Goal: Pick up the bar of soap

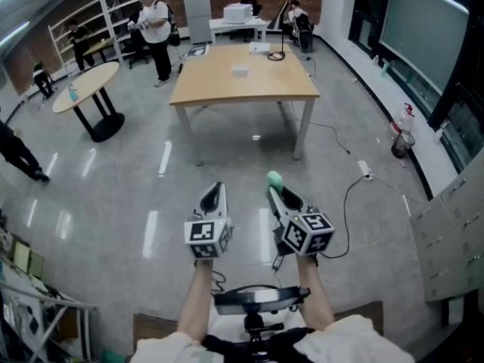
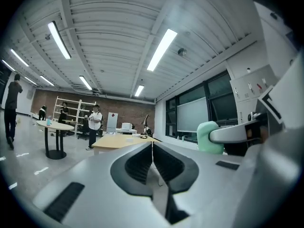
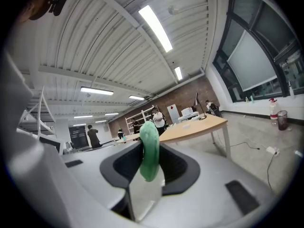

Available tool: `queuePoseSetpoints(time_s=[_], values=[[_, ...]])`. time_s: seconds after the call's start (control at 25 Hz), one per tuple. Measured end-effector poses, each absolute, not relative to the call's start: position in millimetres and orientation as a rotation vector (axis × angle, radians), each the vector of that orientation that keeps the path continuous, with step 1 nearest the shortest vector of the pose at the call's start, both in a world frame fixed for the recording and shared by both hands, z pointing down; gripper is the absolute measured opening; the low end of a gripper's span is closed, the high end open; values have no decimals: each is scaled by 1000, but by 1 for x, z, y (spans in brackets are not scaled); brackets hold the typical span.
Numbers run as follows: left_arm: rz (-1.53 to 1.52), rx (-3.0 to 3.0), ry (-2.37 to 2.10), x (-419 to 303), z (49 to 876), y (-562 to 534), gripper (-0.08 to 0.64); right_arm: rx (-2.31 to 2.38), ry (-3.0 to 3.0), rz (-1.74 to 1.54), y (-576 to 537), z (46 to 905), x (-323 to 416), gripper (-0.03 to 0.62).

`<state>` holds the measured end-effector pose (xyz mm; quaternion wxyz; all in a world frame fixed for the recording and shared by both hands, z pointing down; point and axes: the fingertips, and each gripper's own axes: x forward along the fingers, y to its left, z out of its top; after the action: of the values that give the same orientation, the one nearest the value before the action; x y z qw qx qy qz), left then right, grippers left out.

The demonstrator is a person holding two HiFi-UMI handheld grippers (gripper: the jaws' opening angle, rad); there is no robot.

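The bar of soap (image 1: pixel 274 178) is pale green and rounded. It stands on edge between the jaws of my right gripper (image 1: pixel 274 189), which is shut on it and held level over the floor. In the right gripper view the soap (image 3: pixel 149 148) fills the gap between the jaws and sticks up above them. My left gripper (image 1: pixel 215 190) hangs just left of the right one, its jaws pressed together with nothing in them. In the left gripper view, the left gripper (image 2: pixel 152 147) shows a thin closed seam, and the soap (image 2: pixel 208 137) appears at the right.
A wooden table (image 1: pixel 242 78) stands ahead on the glossy grey floor, with a small white box on it. A round table (image 1: pixel 85 87) is at the far left. Several people stand at the back near shelves (image 1: pixel 113 10). A cable (image 1: pixel 349 203) and grey cabinets (image 1: pixel 450 237) lie to the right.
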<state>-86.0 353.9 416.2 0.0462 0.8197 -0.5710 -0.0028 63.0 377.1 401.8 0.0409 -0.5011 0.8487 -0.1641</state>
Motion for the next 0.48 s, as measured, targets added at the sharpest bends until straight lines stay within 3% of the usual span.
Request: queuePoseSetpoints(time_s=[0.48], values=[[35,2520,-1748,-98,411,363,15,-1552,2560,-485,388,399,60,109]])
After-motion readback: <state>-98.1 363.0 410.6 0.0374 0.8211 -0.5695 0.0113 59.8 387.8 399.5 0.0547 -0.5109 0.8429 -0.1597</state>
